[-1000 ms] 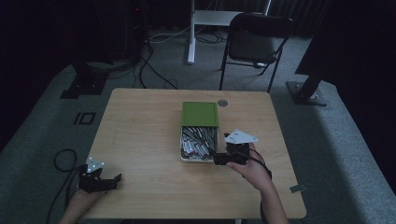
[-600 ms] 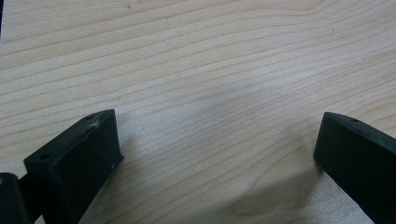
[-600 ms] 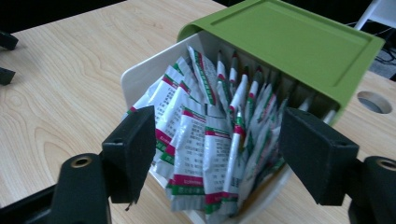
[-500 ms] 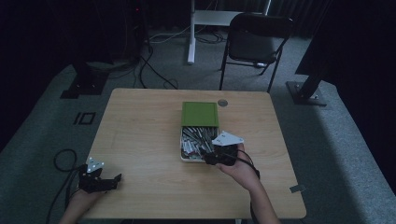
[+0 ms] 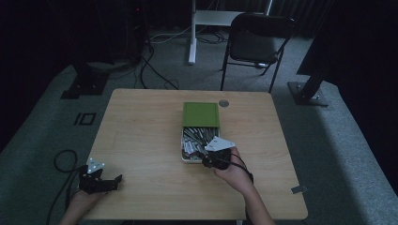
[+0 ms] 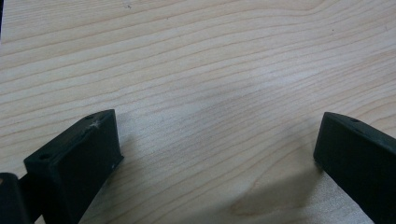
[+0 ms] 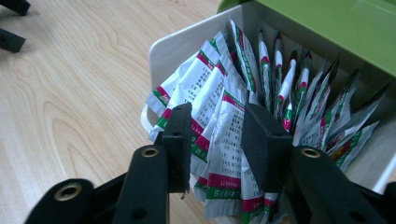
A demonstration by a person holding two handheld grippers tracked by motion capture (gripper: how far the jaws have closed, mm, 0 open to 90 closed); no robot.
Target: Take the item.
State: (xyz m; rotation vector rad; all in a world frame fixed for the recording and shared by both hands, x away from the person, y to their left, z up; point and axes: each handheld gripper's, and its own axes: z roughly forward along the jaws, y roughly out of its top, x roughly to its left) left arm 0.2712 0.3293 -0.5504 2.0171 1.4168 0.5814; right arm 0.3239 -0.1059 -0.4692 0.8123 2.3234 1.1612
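From the high view, the right gripper [image 5: 212,159] sat at the near end of the white box [image 5: 186,159], green lid [image 5: 201,114] slid back; the left gripper [image 5: 105,180] rested at the bench [image 5: 141,136] corner. Left gripper view: fingers [image 6: 74,163] wide apart over bare wood. Right gripper view: fingers [image 7: 180,140] partly closed around several sachets [image 7: 224,140], touching them.

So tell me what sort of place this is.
Probably a lab or studio set up for recording, not a home: a lone wooden table on grey carpet, black stand bases with loose cables on the floor, and a folding chair.
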